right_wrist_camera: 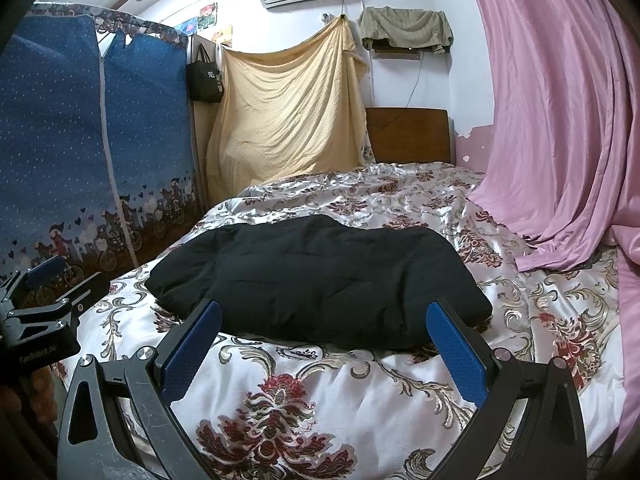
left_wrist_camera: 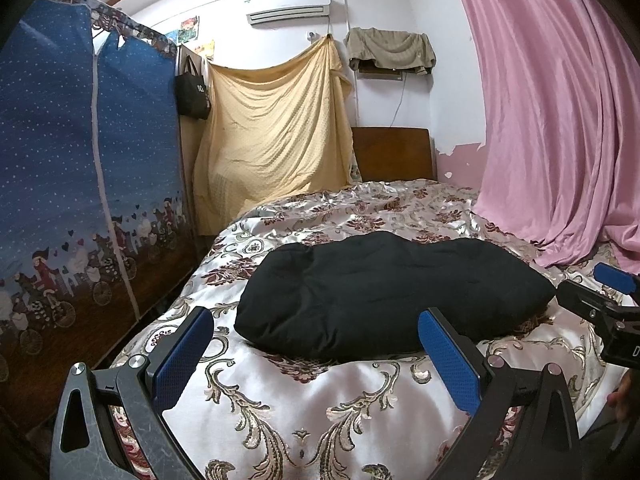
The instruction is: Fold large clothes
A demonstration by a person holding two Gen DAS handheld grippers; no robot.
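Observation:
A black padded garment (left_wrist_camera: 384,292) (right_wrist_camera: 316,280) lies folded into a thick, compact bundle across the middle of the bed. My left gripper (left_wrist_camera: 316,332) hovers open just in front of the bundle's near edge, blue pads wide apart, nothing between them. In the right wrist view my right gripper (right_wrist_camera: 324,324) is likewise open, close to the bundle's front edge and holding nothing. The right gripper's body (left_wrist_camera: 600,304) shows at the right edge of the left wrist view. The left gripper's body (right_wrist_camera: 44,300) shows at the left edge of the right wrist view.
The bed has a shiny floral cover (left_wrist_camera: 320,420) (right_wrist_camera: 400,380). A blue fabric wardrobe (left_wrist_camera: 80,160) stands along the left. A yellow sheet (left_wrist_camera: 276,128) hangs at the back, beside a wooden headboard (left_wrist_camera: 392,152). A pink curtain (left_wrist_camera: 560,120) drapes onto the bed's right side.

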